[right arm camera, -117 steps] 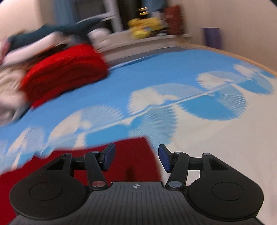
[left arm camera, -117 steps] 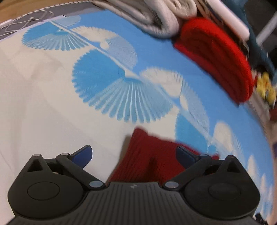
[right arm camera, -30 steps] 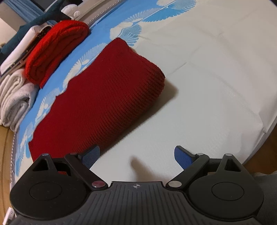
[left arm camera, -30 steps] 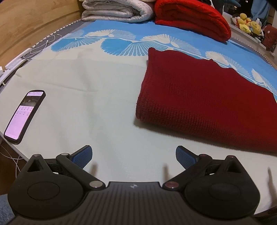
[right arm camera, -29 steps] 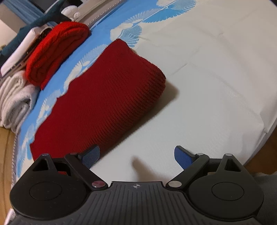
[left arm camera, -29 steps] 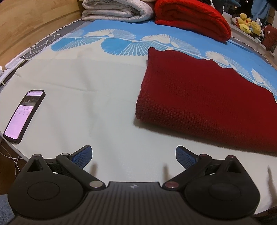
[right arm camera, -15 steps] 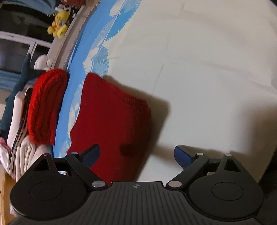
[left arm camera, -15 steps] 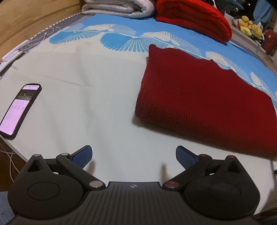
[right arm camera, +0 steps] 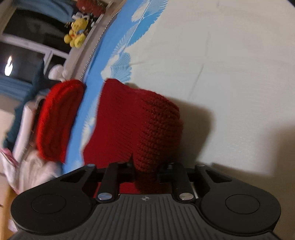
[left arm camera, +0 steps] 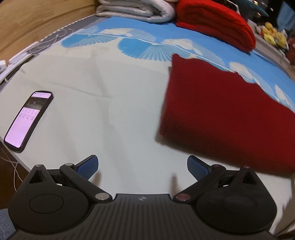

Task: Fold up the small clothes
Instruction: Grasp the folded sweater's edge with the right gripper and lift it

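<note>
A folded dark red knit garment [left arm camera: 230,114] lies on the pale bed sheet [left arm camera: 110,103], right of centre in the left wrist view. My left gripper [left arm camera: 142,166] hovers open over bare sheet just short of the garment's near left corner, nothing between its blue pads [left arm camera: 86,164]. In the right wrist view, my right gripper [right arm camera: 145,166] is closing its jaws on the near corner fold of the dark red knit [right arm camera: 132,120]. The yarn bunches up between the fingers and hides the pads.
A lit phone [left arm camera: 27,120] lies near the bed's left edge, with cables [left arm camera: 49,39] beyond it. At the far side are a folded bright red blanket [left arm camera: 215,22], a white folded blanket [left arm camera: 136,9] and yellow plush toys [left arm camera: 274,35].
My right gripper has rolled, dropped onto the knit's corner and gone from wide open to closed on it. The left gripper has stayed about where it was, still open.
</note>
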### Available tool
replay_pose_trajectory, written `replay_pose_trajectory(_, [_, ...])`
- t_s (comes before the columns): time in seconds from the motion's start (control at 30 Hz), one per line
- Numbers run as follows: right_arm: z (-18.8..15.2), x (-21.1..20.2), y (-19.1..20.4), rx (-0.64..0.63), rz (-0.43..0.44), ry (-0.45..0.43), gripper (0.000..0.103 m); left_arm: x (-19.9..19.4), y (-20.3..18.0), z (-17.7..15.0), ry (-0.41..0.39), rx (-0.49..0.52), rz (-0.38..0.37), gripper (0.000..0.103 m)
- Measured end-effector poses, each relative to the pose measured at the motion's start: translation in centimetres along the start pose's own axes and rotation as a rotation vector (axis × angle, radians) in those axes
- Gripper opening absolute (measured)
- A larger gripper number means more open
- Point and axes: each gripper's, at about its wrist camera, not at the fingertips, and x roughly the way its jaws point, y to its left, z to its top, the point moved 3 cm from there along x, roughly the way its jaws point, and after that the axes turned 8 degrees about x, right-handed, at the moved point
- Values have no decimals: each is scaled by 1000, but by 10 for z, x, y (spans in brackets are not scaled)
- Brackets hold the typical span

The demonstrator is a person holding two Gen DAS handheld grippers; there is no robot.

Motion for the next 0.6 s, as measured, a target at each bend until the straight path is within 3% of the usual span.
replay_pose_trajectory(0.07, [0,-2,10,-47,9,-9,18,-1,7,5,-2,-34,-7,103])
replay_pose_trajectory(0.17, [-1,5,-2,-20,-47,4,19,-5,12,18,-35,-61,1,103])
replay_pose_trajectory(0.23, [-1,10,-11,30,-60,23,28,-4,12,27,-46,-50,5,103])
replay_pose_trajectory(0.27, [0,12,-14,55,-69,31,37,-2,12,31,-45,-45,7,103])
replay_pose_trajectory(0.37, [3,14,-18,124,-27,45,47,8,14,42,-23,-59,-3,103])
replay_pose_trajectory(0.43, [-1,16,-14,70,-39,28,44,19,17,50,4,-86,-24,103])
replay_pose_trajectory(0.47, [-3,17,-8,5,-61,9,25,25,17,54,16,-89,-37,103])
replay_pose_trajectory(0.5, [-6,17,-3,-42,-60,-1,18,32,17,56,27,-83,-45,103])
replay_pose_trajectory(0.6, [-10,9,15,-114,-81,-52,17,52,20,58,72,-71,-45,103])
